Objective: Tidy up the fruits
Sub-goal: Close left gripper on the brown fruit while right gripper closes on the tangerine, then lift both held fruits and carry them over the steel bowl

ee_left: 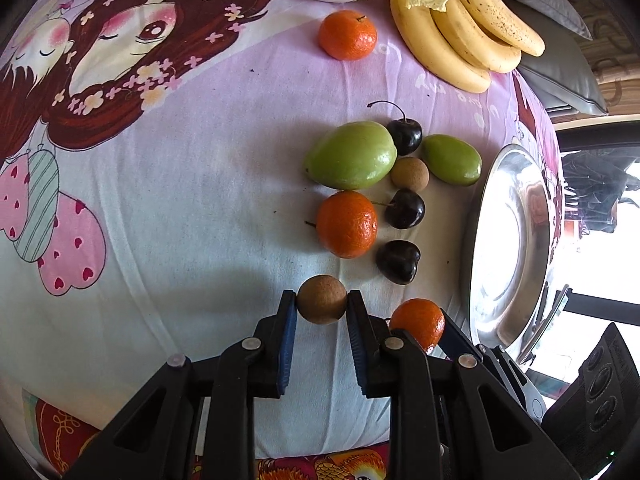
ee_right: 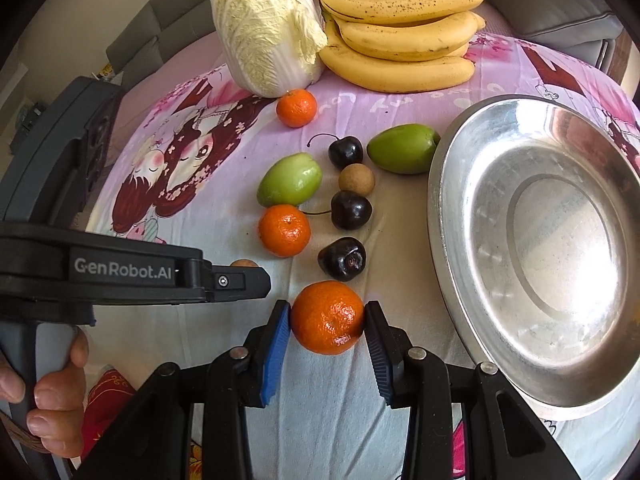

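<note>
My left gripper [ee_left: 322, 307] pinches a longan [ee_left: 322, 299]; right gripper [ee_right: 327, 318] clamps a tangerine [ee_right: 327, 317]. Both round: either may roll free short of the pan [ee_right: 448, 208].

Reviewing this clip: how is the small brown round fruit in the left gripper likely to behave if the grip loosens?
The brown fruit looks round, so it would probably roll on the cloth. Its matte skin likely resists slipping from the left gripper.
</note>
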A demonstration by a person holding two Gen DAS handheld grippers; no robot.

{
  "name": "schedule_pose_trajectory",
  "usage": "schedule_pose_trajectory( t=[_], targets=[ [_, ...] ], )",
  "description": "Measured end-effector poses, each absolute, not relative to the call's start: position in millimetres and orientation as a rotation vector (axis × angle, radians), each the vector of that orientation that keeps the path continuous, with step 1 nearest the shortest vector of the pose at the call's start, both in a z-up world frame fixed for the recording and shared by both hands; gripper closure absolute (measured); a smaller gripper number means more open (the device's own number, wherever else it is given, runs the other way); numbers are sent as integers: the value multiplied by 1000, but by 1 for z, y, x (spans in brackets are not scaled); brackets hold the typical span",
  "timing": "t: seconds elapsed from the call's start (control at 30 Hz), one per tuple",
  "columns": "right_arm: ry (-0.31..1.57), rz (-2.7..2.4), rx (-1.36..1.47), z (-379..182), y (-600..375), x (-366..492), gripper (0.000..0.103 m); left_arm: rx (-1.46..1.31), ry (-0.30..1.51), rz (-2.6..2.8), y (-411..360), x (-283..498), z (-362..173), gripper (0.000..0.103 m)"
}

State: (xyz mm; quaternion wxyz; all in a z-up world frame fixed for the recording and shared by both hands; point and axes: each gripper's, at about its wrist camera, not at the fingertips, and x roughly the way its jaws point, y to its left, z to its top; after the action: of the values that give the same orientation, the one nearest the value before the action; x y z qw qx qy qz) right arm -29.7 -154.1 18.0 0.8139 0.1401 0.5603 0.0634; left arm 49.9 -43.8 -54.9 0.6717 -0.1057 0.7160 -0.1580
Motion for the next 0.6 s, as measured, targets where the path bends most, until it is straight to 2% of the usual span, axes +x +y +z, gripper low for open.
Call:
schedule_pose_trajectory(
  t=[0.6],
  targets=[
    [1108,132,304,70,-170,-44,63,-251,1550,-296,-46,45,3,77]
  ],
)
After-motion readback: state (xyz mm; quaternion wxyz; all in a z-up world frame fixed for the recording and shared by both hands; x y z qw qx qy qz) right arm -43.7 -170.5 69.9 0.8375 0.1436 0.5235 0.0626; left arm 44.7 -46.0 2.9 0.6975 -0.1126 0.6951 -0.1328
